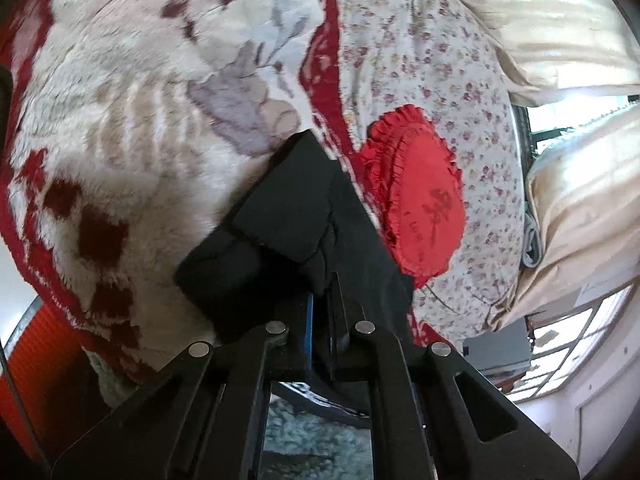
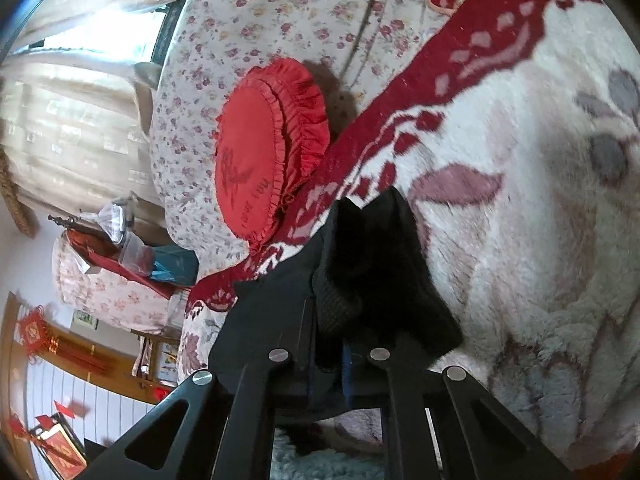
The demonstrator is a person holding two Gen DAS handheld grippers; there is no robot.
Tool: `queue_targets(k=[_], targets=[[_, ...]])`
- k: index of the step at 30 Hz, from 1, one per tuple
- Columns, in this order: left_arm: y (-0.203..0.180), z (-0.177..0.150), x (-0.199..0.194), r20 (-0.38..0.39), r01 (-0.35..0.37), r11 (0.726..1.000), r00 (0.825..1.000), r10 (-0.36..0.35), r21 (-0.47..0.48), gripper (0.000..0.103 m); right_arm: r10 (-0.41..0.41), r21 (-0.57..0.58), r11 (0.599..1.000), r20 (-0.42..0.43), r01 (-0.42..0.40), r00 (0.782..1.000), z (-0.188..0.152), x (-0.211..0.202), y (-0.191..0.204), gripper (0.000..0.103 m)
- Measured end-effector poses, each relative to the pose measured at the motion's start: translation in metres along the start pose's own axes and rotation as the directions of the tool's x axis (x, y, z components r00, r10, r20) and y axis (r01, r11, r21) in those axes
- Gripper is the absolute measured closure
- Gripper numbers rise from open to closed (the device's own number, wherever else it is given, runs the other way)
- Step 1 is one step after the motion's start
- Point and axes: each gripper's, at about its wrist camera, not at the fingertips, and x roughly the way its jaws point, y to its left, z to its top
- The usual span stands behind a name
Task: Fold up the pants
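Fingers of the left gripper [image 1: 320, 304] and right gripper [image 2: 326, 344] are pinched tight on black pants [image 1: 276, 216], bunched and folded over the plush red-and-cream blanket [image 1: 132, 120], near its red border; fingertips are buried in cloth.

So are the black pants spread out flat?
No, bunched up: both tongs, left and right, pinch folds of the pants.

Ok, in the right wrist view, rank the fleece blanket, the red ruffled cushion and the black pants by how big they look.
1. Fleece blanket: largest, fills the right half.
2. and 3. Red ruffled cushion and black pants: they look alike in size; the pants sit nearest the camera, pinched in the right gripper, so unranked.
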Motion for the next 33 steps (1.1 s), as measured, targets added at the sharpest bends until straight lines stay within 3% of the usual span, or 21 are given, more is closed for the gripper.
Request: queue_targets(k=[6, 12, 20, 33], targets=[[-0.011, -0.007, -0.009, -0.015, 0.026, 0.999, 1.0, -0.025, 0.021, 0.099, 0.029, -0.016, 0.999, 0.012, -0.029, 1.0, 0.003, -0.012, 0.011, 0.094], [0.034, -0.015, 0.014, -0.069, -0.075, 0.996, 0.995, 0.071, -0.054, 0.099, -0.032, 0.022, 0.999, -0.007, 0.032, 0.999, -0.002, -0.011, -0.01, 0.094], [0.026, -0.015, 0.009, -0.061, -0.073, 0.997, 0.995, 0.073, 0.0, 0.099, -0.055, 0.015, 0.998, 0.012, 0.055, 0.998, 0.0, -0.011, -0.013, 0.094], [0.038, -0.017, 0.011, -0.065, -0.058, 0.998, 0.996, 0.057, -0.013, 0.094, -0.092, 0.036, 0.995, -0.014, 0.092, 0.996, -0.003, -0.004, -0.025, 0.094]])
